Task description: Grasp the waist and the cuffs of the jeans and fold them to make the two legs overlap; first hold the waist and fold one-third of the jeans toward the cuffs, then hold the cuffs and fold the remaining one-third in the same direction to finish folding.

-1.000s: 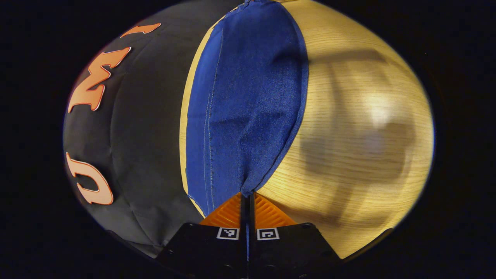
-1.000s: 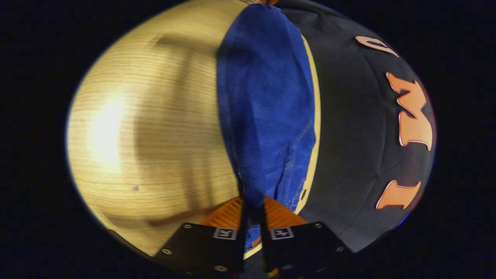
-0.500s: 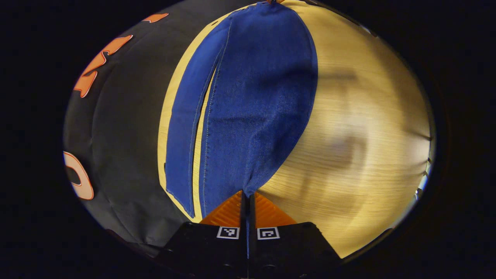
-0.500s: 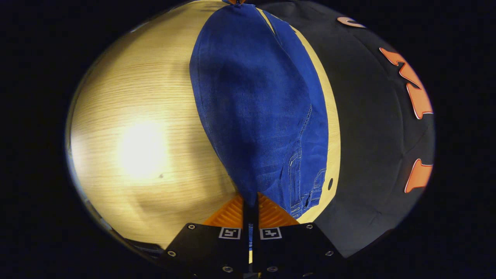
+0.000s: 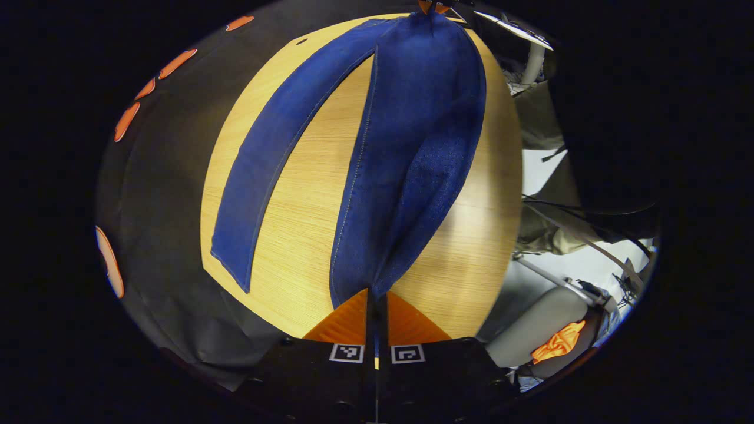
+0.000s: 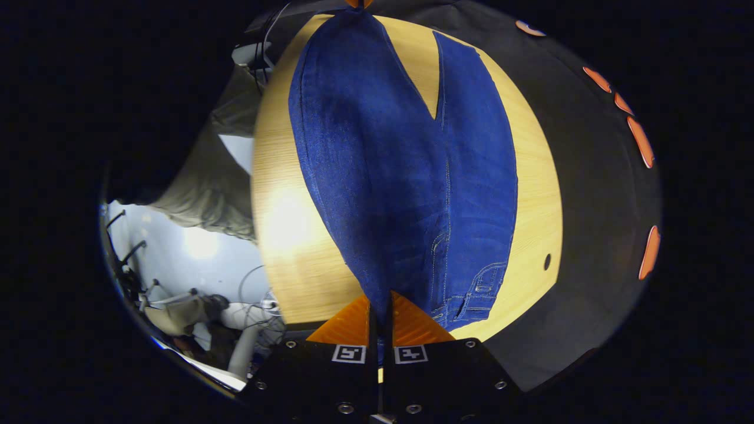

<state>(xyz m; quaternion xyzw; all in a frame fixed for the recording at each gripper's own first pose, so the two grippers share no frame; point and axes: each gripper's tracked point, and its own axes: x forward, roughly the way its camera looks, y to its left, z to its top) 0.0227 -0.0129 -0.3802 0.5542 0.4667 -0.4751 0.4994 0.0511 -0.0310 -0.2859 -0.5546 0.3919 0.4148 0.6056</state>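
Both tools clamp the lifted leg, left tool (image 5: 376, 294) at its cuff, right tool (image 6: 380, 297) at the waist, so the jeans (image 6: 406, 176) span lengthwise between them (the other leg flat on the tabletop (image 5: 306, 194), off to one side).

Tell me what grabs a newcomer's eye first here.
The blue jeans stretched taut between both grippers, one leg lifted off the wooden table. The left gripper pinches the cuff end, the right gripper the waist end; the other leg lies flat on the table.
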